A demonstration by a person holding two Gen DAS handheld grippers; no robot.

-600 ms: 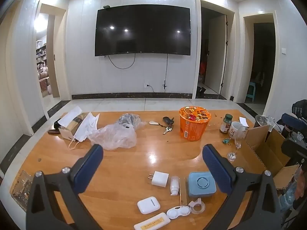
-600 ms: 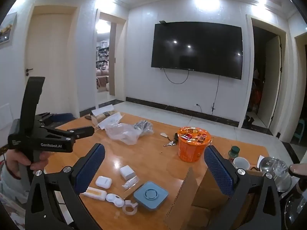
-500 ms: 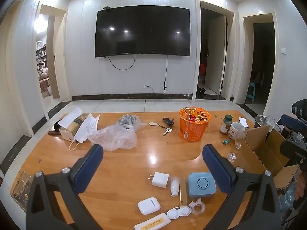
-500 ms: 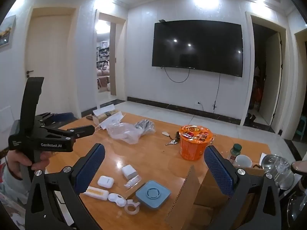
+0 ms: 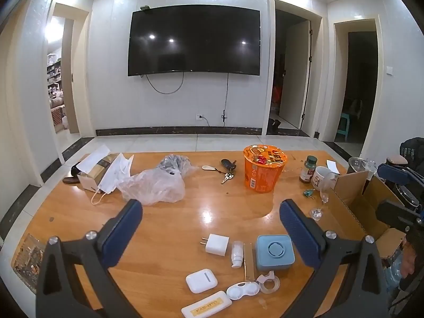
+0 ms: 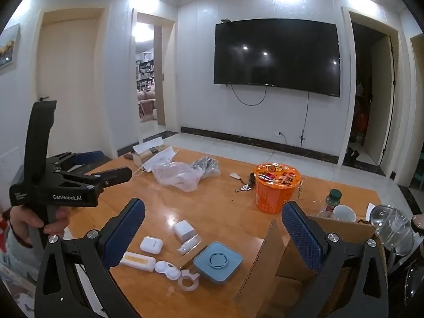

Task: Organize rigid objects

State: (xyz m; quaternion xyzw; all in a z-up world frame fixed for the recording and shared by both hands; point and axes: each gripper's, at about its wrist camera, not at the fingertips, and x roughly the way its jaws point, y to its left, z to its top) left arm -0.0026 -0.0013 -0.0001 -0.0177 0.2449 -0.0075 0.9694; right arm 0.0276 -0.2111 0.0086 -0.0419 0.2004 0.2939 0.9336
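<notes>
Small rigid items lie at the table's near edge: a light blue square box (image 5: pixel 274 251) (image 6: pixel 218 261), a white charger (image 5: pixel 216 243) (image 6: pixel 184 229), a white earbud case (image 5: pixel 201 279) (image 6: pixel 151 244), a white flat case with a yellow label (image 5: pixel 206 308) (image 6: pixel 137 261), a white lens case (image 5: pixel 243 290) (image 6: pixel 167 267), a clear tape dispenser (image 5: pixel 269 283) (image 6: pixel 188 281) and a small white bottle (image 5: pixel 236 250). An open cardboard box (image 5: pixel 356 204) (image 6: pixel 288 270) stands at the right. My left gripper (image 5: pixel 210 228) is open and empty above the table. My right gripper (image 6: pixel 213 229) is open and empty above the box's left flap.
An orange noodle cup (image 5: pixel 264 168), keys (image 5: pixel 228 171), a clear plastic bag (image 5: pixel 155 185), a small carton with a face mask (image 5: pixel 102 173), a brown bottle (image 5: pixel 308 169), a white mug (image 5: pixel 320 176) and a small stemmed glass (image 5: pixel 322 198) stand further back.
Both views have shifted only slightly. The right wrist view has dropped a little closer to the table. Nothing on the table has moved.
</notes>
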